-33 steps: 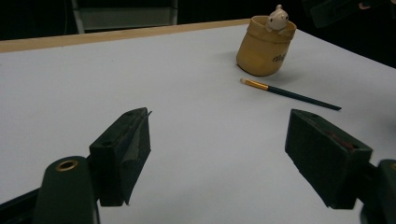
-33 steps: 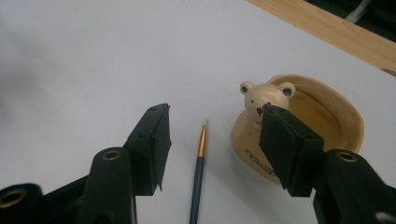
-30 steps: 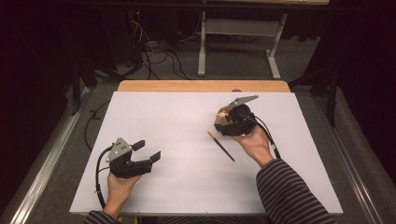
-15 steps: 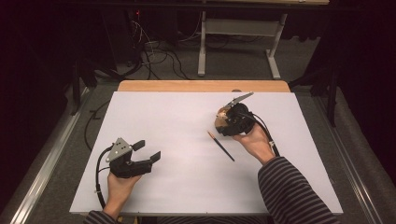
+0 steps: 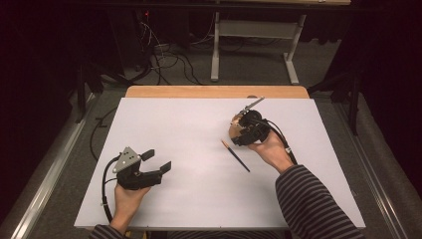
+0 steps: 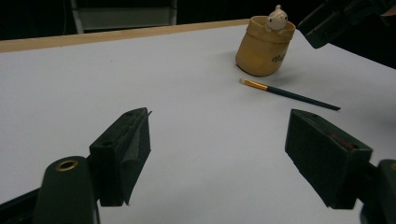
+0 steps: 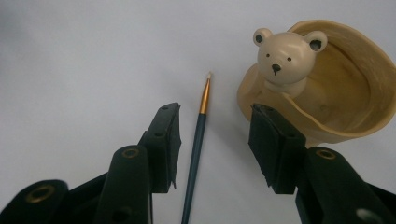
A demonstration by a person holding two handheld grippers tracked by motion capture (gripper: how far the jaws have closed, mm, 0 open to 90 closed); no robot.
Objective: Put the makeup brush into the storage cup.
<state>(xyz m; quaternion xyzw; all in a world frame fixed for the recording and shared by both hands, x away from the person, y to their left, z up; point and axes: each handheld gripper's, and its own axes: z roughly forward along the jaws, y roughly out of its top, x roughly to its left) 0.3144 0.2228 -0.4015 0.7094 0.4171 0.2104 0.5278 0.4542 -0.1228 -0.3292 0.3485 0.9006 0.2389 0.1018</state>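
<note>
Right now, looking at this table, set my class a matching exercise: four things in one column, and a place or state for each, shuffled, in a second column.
Things:
1. paintbrush
2. bear cup
3. left gripper
4. right gripper

Places or states:
A. stands upright, a small bear figure on its rim
B. lies flat on the white table, its gold ferrule beside the cup
C. jaws wide apart over bare table, nothing between them
D. jaws on either side of the brush handle, not pressing on it; they have just been closing

Pairs: 1-B, 2-A, 3-C, 4-D
</note>
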